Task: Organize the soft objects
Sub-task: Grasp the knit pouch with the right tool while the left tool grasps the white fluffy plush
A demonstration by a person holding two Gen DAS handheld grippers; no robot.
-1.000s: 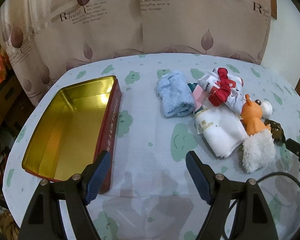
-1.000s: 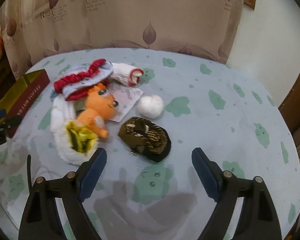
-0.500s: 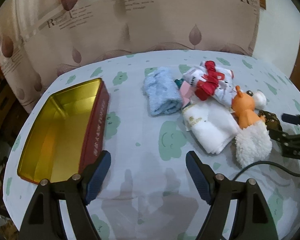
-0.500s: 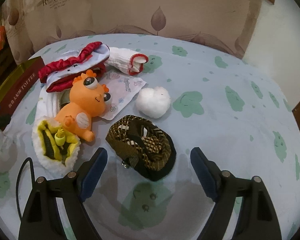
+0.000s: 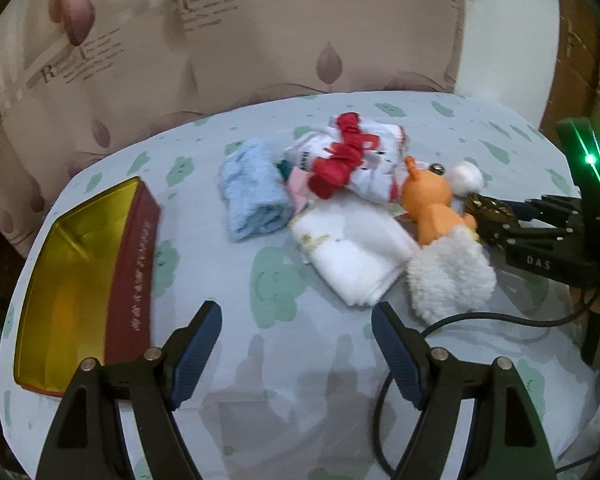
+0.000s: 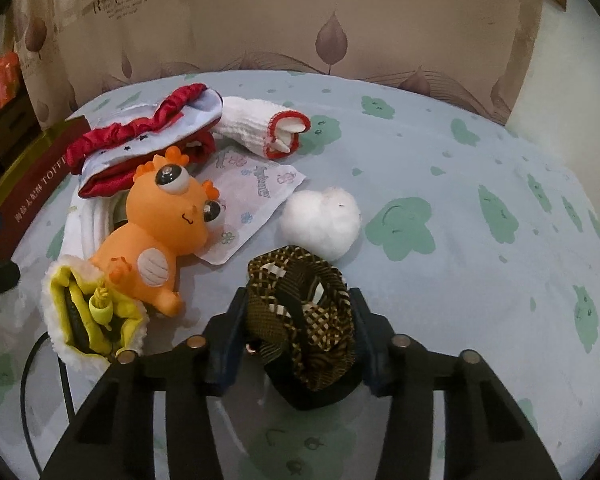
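Observation:
My right gripper is shut on a brown woven pouch resting on the table; it also shows in the left wrist view. Beside it lie an orange toy dragon, a white fluffy ball, a fuzzy white-and-yellow slipper, a white sock and red-trimmed cloth. My left gripper is open and empty, above bare tablecloth. Ahead of it lie a blue towel and a white folded cloth. The open gold tin is to its left.
A round table with a pale blue cloth stands against a curtain. A black cable trails across the cloth near the slipper. A printed paper packet lies under the dragon.
My right gripper moved forward and closed on the brown woven pouch. My left gripper shifted right, so the tin sits further left in its view.

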